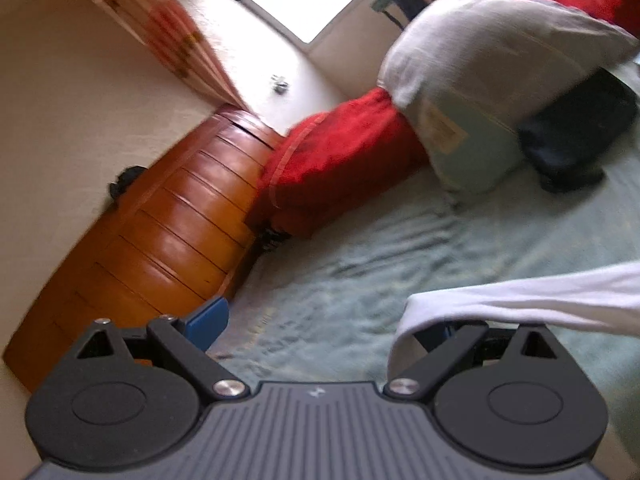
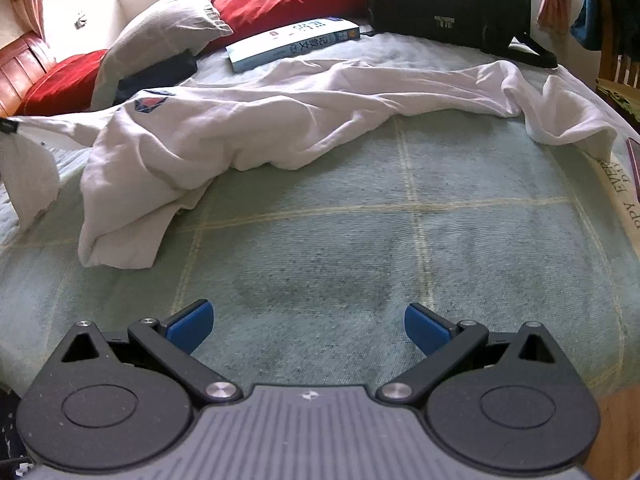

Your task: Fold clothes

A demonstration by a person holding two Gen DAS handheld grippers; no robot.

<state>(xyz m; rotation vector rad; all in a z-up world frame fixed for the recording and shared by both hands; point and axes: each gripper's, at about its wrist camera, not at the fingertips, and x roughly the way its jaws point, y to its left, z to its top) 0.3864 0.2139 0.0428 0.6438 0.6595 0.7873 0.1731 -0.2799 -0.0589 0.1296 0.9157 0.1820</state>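
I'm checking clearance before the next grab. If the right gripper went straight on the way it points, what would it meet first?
Probably the green bedspread itself. The right gripper stands open over bare cover, and the crumpled white shirt lies beyond. Depth is unclear.

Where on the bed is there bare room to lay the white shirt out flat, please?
The widest free patch is the green bedspread between the right claw and the crumpled white shirt, up to the lettered border on the right. The far side is crowded: a book, black bag, grey pillow and red pillows.
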